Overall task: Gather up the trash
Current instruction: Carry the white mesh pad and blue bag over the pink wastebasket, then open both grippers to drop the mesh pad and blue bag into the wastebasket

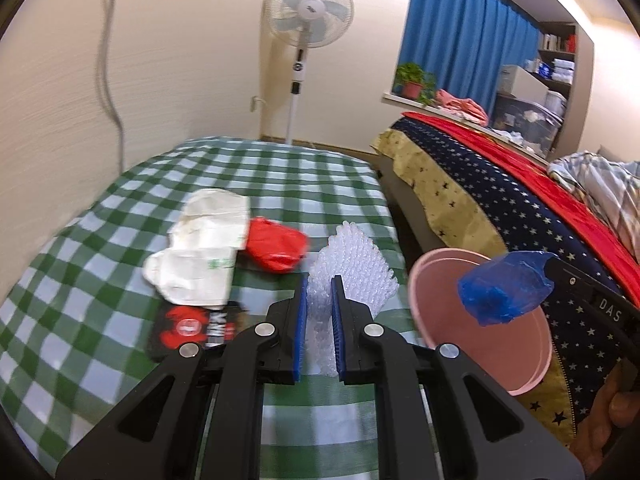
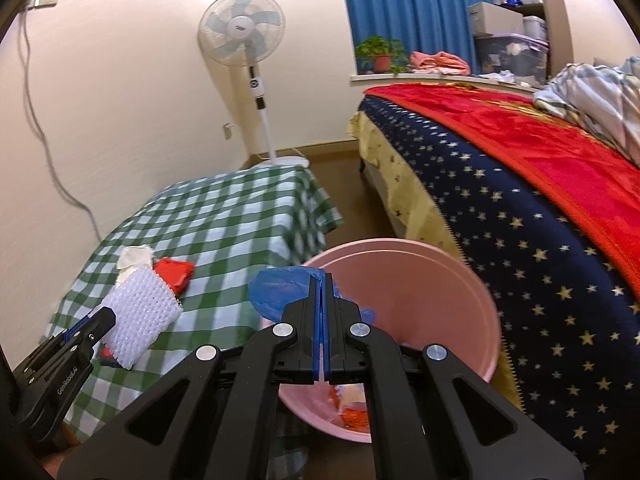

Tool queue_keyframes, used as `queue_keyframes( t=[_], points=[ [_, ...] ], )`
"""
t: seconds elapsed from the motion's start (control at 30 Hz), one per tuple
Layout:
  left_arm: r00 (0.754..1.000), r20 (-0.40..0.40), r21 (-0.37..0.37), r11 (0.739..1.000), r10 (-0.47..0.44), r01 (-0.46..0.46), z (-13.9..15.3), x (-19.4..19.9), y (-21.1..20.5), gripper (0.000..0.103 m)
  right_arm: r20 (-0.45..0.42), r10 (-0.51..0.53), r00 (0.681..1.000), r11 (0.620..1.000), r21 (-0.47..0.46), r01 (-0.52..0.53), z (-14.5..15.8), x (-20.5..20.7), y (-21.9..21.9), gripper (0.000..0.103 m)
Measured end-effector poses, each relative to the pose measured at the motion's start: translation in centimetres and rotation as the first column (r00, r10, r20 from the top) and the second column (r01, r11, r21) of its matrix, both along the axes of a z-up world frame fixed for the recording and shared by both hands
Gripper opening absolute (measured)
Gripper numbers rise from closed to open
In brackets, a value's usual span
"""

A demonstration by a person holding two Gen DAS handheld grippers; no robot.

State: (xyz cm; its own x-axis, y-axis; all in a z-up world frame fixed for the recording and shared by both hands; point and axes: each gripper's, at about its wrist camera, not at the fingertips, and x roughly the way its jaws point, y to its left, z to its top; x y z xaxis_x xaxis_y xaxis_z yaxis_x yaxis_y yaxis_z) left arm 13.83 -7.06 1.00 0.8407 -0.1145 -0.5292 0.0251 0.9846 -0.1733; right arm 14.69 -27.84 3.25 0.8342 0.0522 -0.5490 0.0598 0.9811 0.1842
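My left gripper point(image 1: 320, 280) is shut on a white foam net sleeve point(image 1: 352, 268) and holds it above the checked table; it also shows in the right wrist view point(image 2: 138, 314). My right gripper point(image 2: 321, 278) is shut on a crumpled blue plastic bag point(image 2: 276, 288) over the rim of the pink bin point(image 2: 420, 300). In the left wrist view the blue bag point(image 1: 504, 288) hangs over the pink bin point(image 1: 440, 320). On the table lie a white paper bag point(image 1: 204, 252), a red plastic bag point(image 1: 276, 248) and a black-and-red packet point(image 1: 188, 328).
The green checked table point(image 1: 120, 240) stands by the wall. A bed with a starred blue blanket point(image 2: 520, 240) is on the right, with the bin between it and the table. A standing fan point(image 2: 244, 40) is behind. Some trash lies in the bin bottom point(image 2: 352, 408).
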Motion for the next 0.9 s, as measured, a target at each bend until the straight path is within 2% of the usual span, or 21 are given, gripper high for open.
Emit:
queue_keyframes(
  t=[0.27, 0.43, 0.63, 0.73, 0.77, 0.8, 0.9],
  points=[
    [0.996, -0.014, 0.0, 0.997, -0.083, 0.083, -1.2, 1.4, -5.0, 0.011, -0.031, -0.116, 0.993, 0.993, -0.002, 0.116, -1.0, 0.2, -3.3, 0.001],
    [0.992, -0.022, 0.003, 0.992, -0.128, 0.128, -1.9, 2.3, -7.5, 0.012, -0.046, -0.147, 0.988, 0.989, -0.023, 0.146, -1.7, 0.2, -4.6, 0.001],
    [0.981, -0.044, -0.04, 0.981, -0.19, 0.189, -2.5, 3.7, -9.7, 0.012, -0.064, -0.181, 0.981, 0.983, -0.032, 0.179, -2.3, 0.5, -5.7, 0.001],
    [0.976, -0.051, -0.048, 0.977, -0.212, 0.209, -2.7, 4.1, -10.6, 0.02, -0.076, -0.218, 0.973, 0.975, -0.054, 0.215, -2.6, 0.7, -6.1, 0.017],
    [0.976, -0.052, -0.051, 0.977, -0.211, 0.208, -2.7, 4.1, -10.5, 0.021, -0.077, -0.227, 0.971, 0.973, -0.046, 0.224, -2.6, 0.7, -6.4, 0.034],
    [0.976, -0.053, -0.055, 0.977, -0.211, 0.208, -2.8, 4.2, -10.5, 0.021, -0.076, -0.24, 0.968, 0.971, -0.033, 0.238, -2.7, 0.6, -6.6, 0.044],
    [0.976, -0.058, -0.068, 0.976, -0.212, 0.208, -2.9, 4.2, -10.2, 0.021, -0.073, -0.245, 0.967, 0.969, -0.034, 0.243, -2.7, 0.6, -6.6, 0.045]
  ],
)
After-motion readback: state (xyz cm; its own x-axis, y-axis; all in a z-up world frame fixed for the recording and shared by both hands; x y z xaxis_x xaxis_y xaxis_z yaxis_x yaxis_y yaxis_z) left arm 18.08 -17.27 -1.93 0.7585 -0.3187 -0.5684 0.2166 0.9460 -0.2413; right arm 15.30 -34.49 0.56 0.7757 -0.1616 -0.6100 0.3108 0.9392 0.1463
